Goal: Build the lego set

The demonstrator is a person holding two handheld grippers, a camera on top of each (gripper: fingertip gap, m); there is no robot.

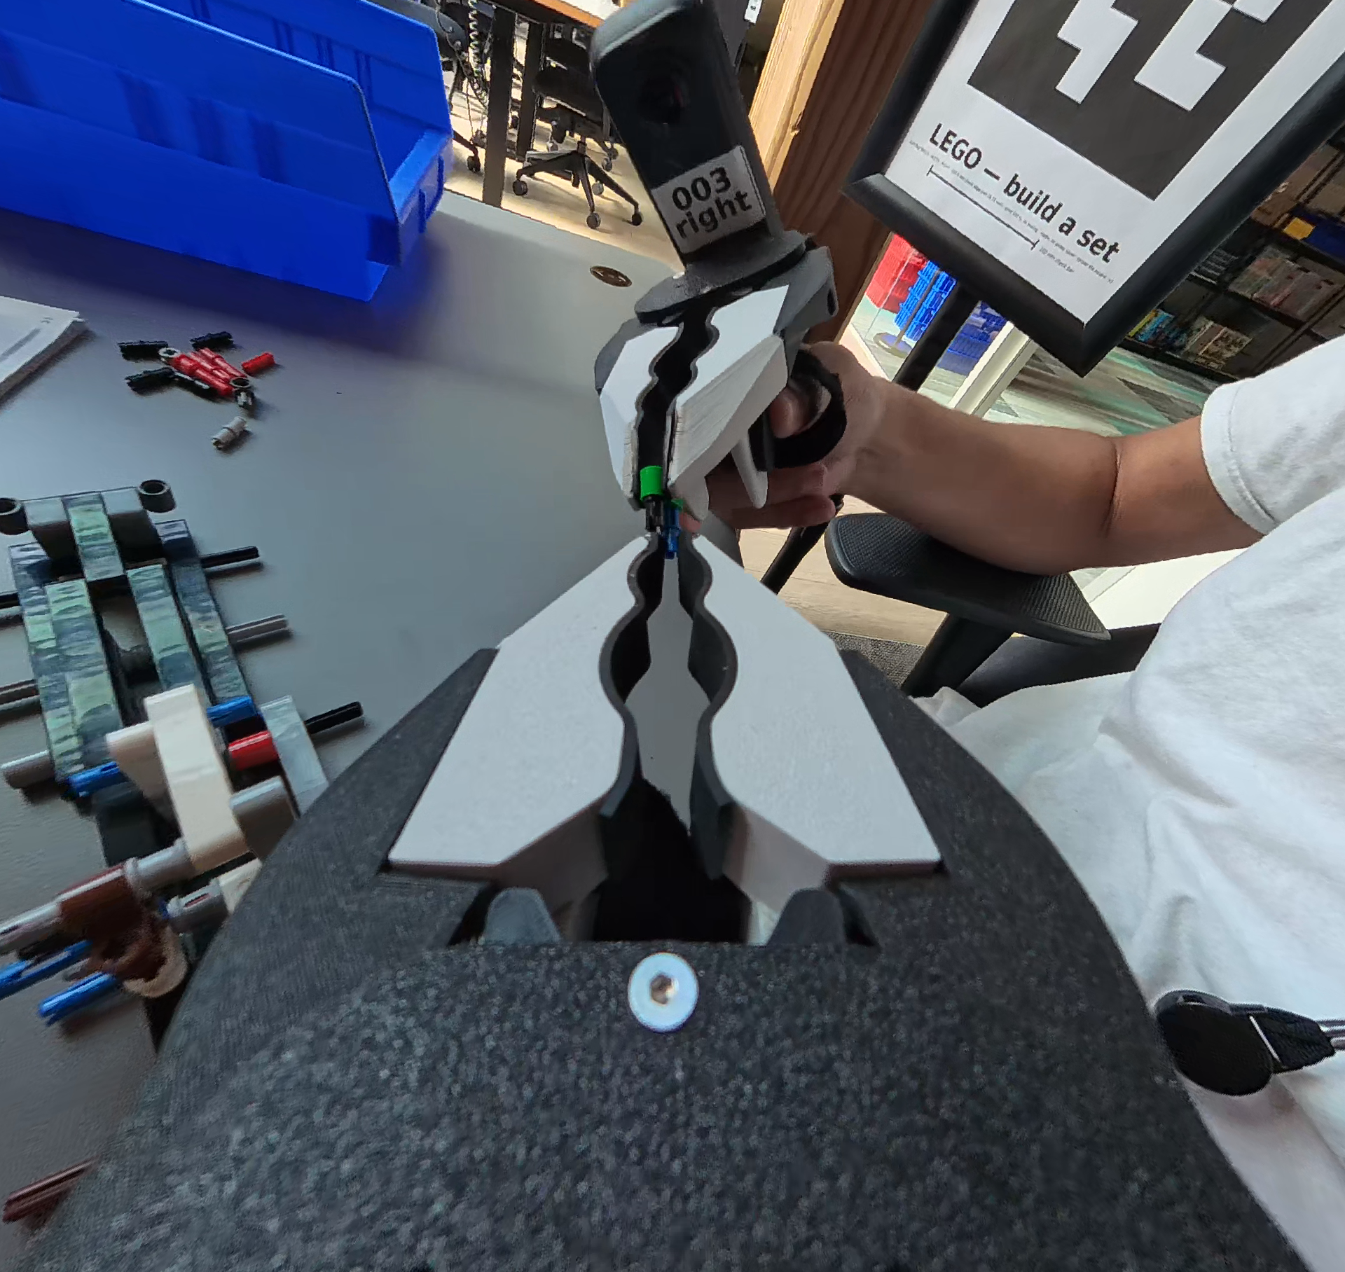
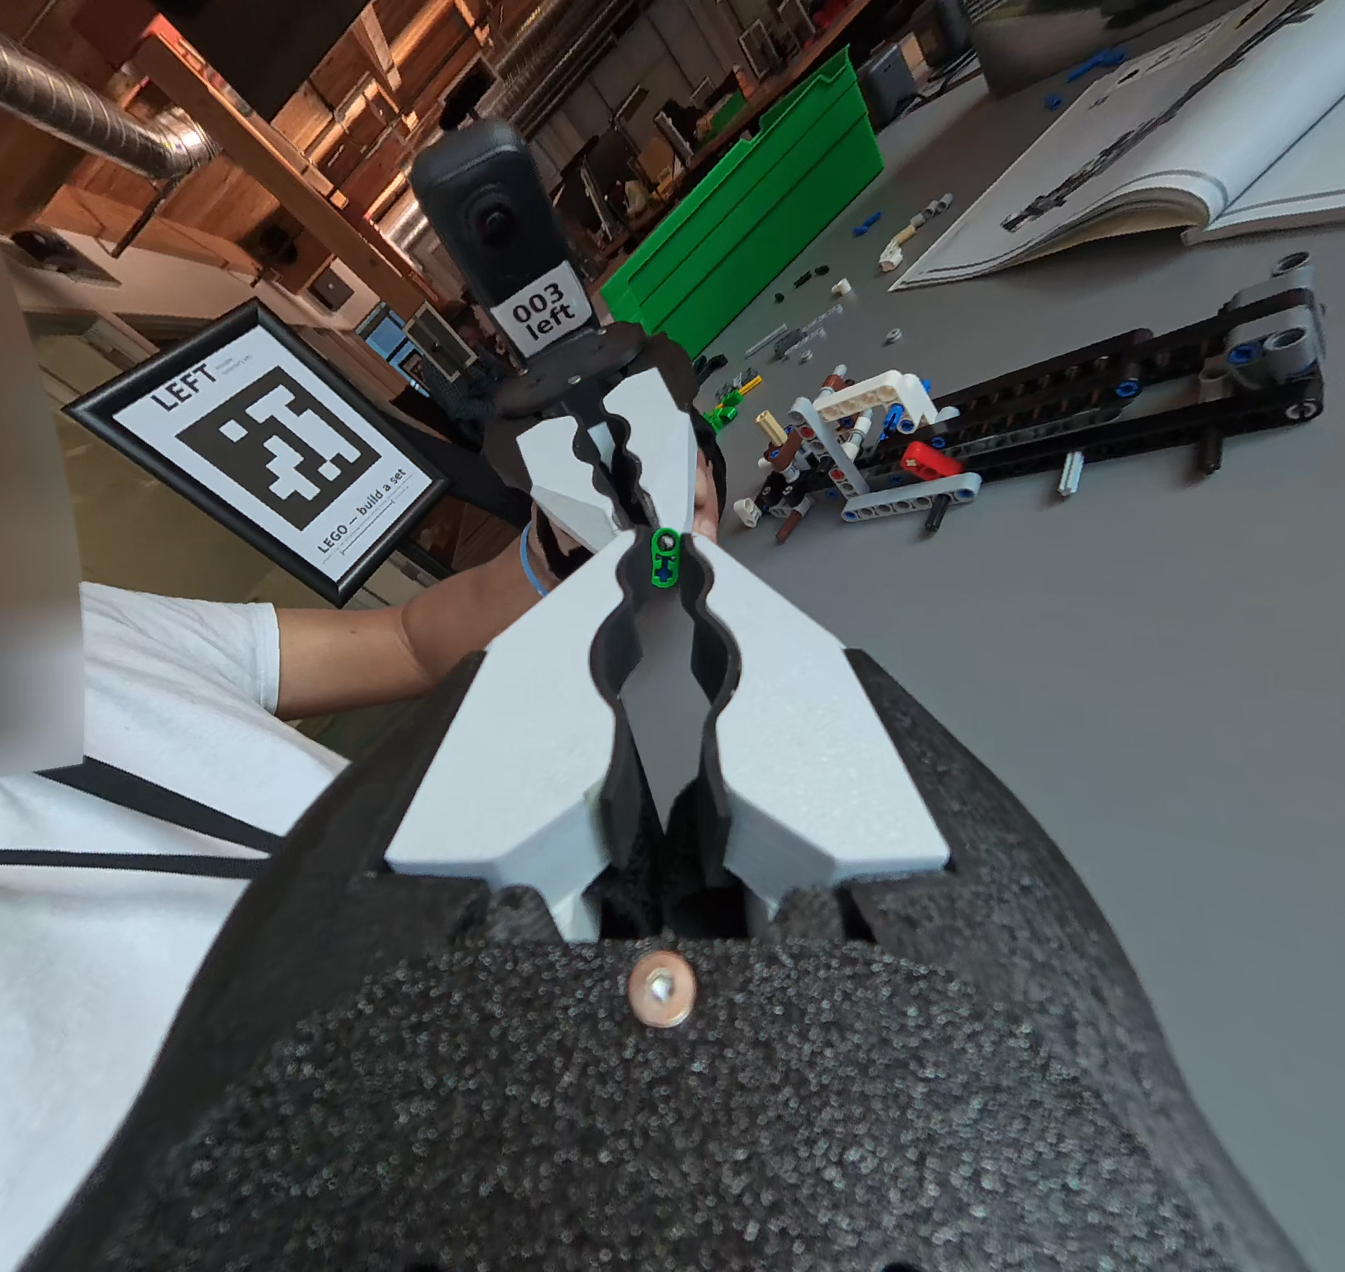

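Note:
Both grippers meet tip to tip in the air beside the grey table (image 1: pixel 451 451). My right gripper (image 2: pixel 664 554) is shut on a small green connector (image 2: pixel 664 559), which also shows in the left wrist view (image 1: pixel 648 484). My left gripper (image 1: pixel 661 554) is shut on a short blue pin (image 1: pixel 669 540). The pin's end sits in the lower hole of the green connector (image 2: pixel 664 570). The half-built dark beam frame (image 1: pixel 109 618) lies on the table to the left; in the right wrist view it (image 2: pixel 1092 400) lies to the right.
A blue bin (image 1: pixel 218 109) stands at the table's back, a green bin (image 2: pixel 750 218) farther along. Loose red and black pins (image 1: pixel 204 364) lie near it. An open instruction booklet (image 2: pixel 1164 145) lies beyond the frame. A framed sign (image 1: pixel 1092 109) and a chair armrest (image 1: pixel 946 582) are close by. Both grippers' tips are close together, under 4 cm apart.

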